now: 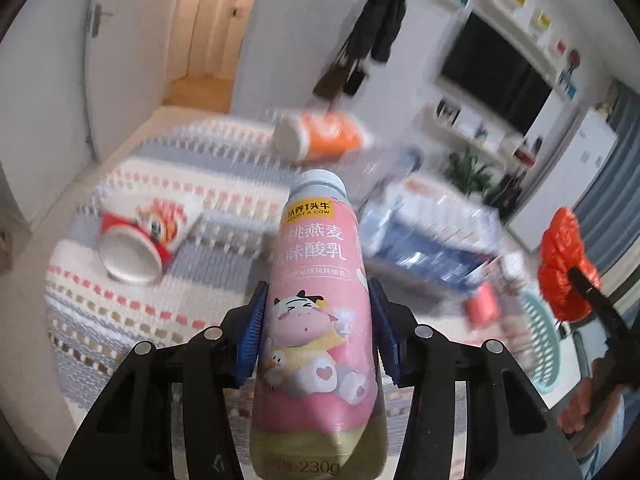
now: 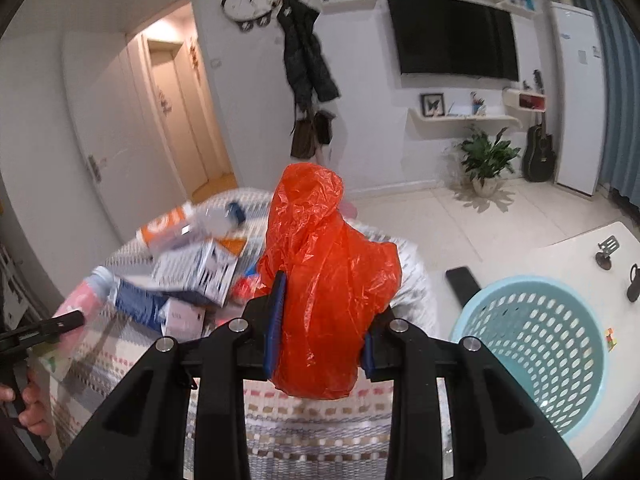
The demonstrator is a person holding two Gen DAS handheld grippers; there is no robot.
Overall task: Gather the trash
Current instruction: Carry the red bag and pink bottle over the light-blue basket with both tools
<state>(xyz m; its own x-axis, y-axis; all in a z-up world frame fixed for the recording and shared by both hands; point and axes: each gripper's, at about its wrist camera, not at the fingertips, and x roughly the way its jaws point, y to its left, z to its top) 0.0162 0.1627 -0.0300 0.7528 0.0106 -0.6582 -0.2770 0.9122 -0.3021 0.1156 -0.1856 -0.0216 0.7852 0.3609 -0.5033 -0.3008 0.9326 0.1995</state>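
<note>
My left gripper [image 1: 318, 332] is shut on a pink yogurt bottle [image 1: 316, 312] with a cartoon cow label and holds it upright above the patterned tablecloth [image 1: 120, 312]. The bottle also shows at the left of the right wrist view [image 2: 86, 292]. My right gripper [image 2: 322, 320] is shut on a crumpled orange plastic bag [image 2: 324, 264]; the bag shows in the left wrist view too [image 1: 562, 264]. A light blue perforated basket [image 2: 536, 352] stands to the right of the table.
Other trash lies on the cloth: a red and white paper cup [image 1: 136, 240] on its side, an orange cup [image 1: 320, 136], blue and white cartons [image 1: 424, 236] [image 2: 196, 268]. A black phone [image 2: 464, 284] lies on the floor. A white table [image 2: 580, 256] stands behind the basket.
</note>
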